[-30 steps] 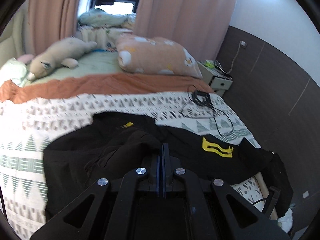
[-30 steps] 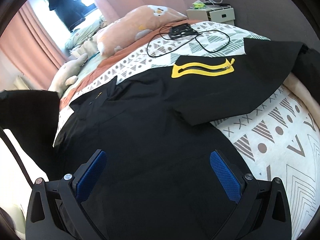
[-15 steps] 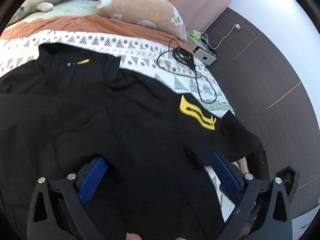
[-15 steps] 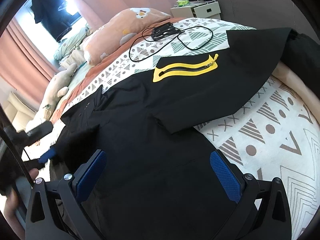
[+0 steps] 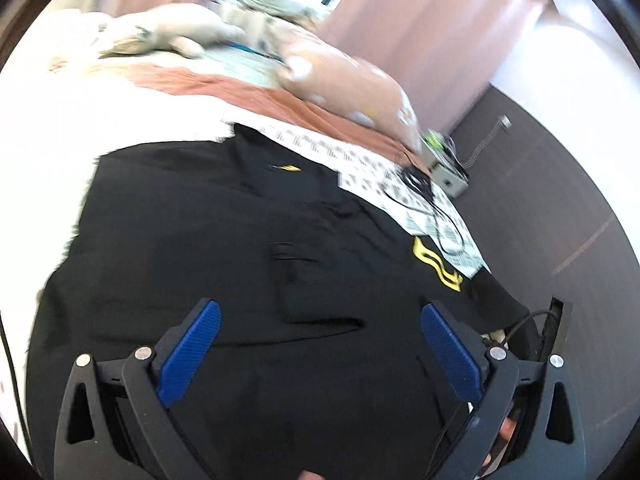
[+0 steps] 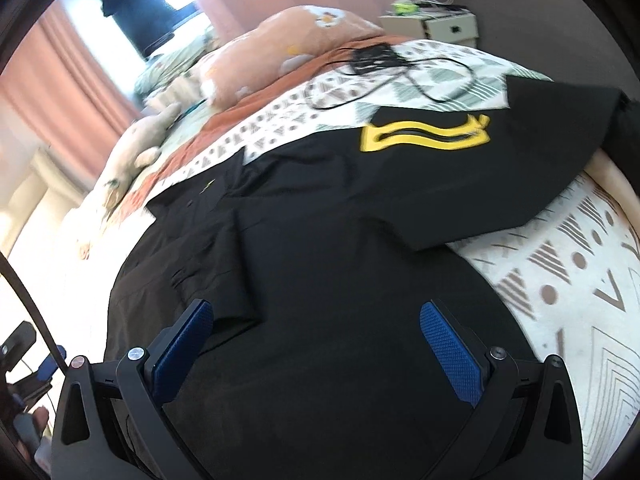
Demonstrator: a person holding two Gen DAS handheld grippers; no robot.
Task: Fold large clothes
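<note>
One side of the black shirt [image 6: 328, 264] (ahead of both grippers) looks folded inward; the sleeve beyond the right gripper [image 6: 316, 348] remains, and the left gripper [image 5: 320, 352] gapes empty too.

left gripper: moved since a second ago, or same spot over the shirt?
Yes. The left gripper, shut on a bunched fold a second ago, is now open and lower over the flattened black shirt; against the orange pillow, the view has swung and rolled.

Black shirt [image 6: 340, 264] with yellow emblem [image 6: 424, 134], spread on patterned bedspread [image 6: 580, 292]
</note>
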